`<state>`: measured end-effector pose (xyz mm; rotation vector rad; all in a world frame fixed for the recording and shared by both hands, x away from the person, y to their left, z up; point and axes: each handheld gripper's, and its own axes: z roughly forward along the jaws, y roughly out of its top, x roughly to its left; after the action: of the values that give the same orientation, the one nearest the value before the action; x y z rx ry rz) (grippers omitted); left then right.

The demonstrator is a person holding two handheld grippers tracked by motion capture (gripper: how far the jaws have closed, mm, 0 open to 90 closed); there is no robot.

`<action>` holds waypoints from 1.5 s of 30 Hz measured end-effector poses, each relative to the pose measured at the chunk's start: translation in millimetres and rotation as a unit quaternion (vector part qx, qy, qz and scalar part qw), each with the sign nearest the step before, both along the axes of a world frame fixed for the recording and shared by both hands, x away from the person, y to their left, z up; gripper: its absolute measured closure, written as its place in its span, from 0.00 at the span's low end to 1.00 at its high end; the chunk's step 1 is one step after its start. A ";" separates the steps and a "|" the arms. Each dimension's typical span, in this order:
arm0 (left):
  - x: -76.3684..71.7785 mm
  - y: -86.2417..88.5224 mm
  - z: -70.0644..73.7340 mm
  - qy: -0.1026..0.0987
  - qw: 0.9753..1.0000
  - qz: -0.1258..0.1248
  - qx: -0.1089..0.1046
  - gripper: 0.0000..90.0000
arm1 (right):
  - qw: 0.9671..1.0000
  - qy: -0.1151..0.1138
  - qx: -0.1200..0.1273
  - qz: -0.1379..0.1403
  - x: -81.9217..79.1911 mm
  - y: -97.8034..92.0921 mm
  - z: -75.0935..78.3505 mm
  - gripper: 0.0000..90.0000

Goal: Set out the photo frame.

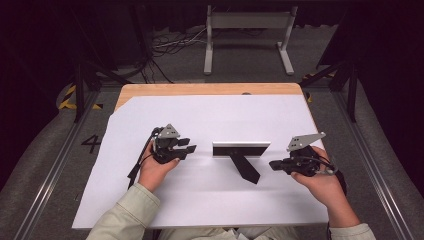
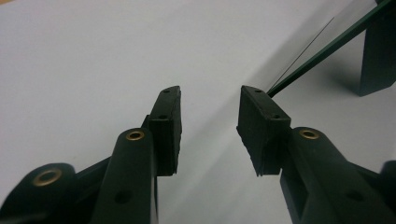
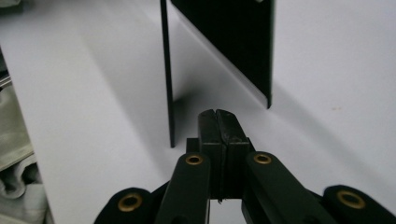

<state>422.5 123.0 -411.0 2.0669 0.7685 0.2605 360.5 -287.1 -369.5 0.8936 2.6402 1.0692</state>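
Note:
A small picture frame (image 1: 241,149) with a white front and black border stands upright mid-table, propped by a black back leg (image 1: 246,169) that slants toward me. My left gripper (image 1: 191,148) hovers just left of the frame, jaws open with nothing between them. In the left gripper view the open gripper (image 2: 210,95) faces the frame's thin edge (image 2: 327,46) and the leg (image 2: 378,56). My right gripper (image 1: 273,164) sits right of the leg, shut and empty. The right gripper view shows the shut gripper (image 3: 217,114) close to the frame's edge (image 3: 166,70) and the leg (image 3: 233,42).
A white sheet (image 1: 210,200) covers most of the wooden table (image 1: 200,89). Beyond the table's far edge lie floor cables (image 1: 170,45) and a white metal stand (image 1: 247,35). A pale sleeve (image 3: 14,154) shows at the left of the right gripper view.

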 end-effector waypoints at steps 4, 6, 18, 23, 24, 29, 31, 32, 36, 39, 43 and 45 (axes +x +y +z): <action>-0.8 0.3 1.5 -0.006 1.000 0.002 -0.005 0.69 | 1.000 -0.020 0.014 -0.009 1.4 -5.0 0.2 1.00; -0.9 1.0 2.1 -0.007 1.000 0.003 -0.005 0.71 | 0.999 -0.034 0.021 -0.020 2.3 -9.4 1.2 1.00; 0.4 -2.8 -0.1 -0.004 1.000 0.011 -0.013 0.75 | 0.994 -0.076 0.039 -0.061 4.7 -21.8 3.3 1.00; 1.4 -6.6 -2.2 -0.008 1.000 0.014 -0.014 0.78 | 0.994 -0.075 0.038 -0.064 7.1 -23.8 -0.2 1.00; 2.0 -6.8 -2.6 -0.009 1.000 0.014 -0.016 0.78 | 0.994 -0.075 0.039 -0.063 7.5 -23.7 -1.0 1.00; 4.2 -11.1 -6.5 -0.002 0.999 0.017 -0.028 0.81 | 0.995 -0.079 0.038 -0.057 9.5 -22.6 -5.0 1.00; 4.9 -14.1 -8.4 0.000 1.000 0.014 -0.023 0.82 | 0.995 -0.079 0.033 -0.051 10.5 -20.9 -8.0 1.00; 5.2 -15.9 -9.6 0.001 1.000 0.014 -0.023 0.83 | 0.995 -0.079 0.030 -0.047 11.1 -19.9 -9.6 1.00; 7.1 -21.4 -13.3 0.005 1.000 0.008 -0.020 0.91 | 0.996 -0.080 0.026 -0.042 12.5 -17.7 -13.4 1.00; 10.0 -27.3 -16.9 0.015 1.000 0.007 -0.024 0.96 | 0.995 -0.081 0.026 -0.043 12.9 -18.7 -13.8 1.00; 16.0 -32.1 -24.0 0.051 0.998 0.012 -0.032 1.00 | 0.995 -0.081 0.026 -0.047 12.0 -22.6 -13.9 1.00; 18.0 -34.3 -26.7 0.060 0.997 0.011 -0.036 1.00 | 0.995 -0.082 0.026 -0.050 10.9 -24.8 -12.9 1.00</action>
<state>440.5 88.8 -437.7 2.0201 0.8620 0.1185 371.5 -311.9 -382.5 0.8976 2.4186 1.1402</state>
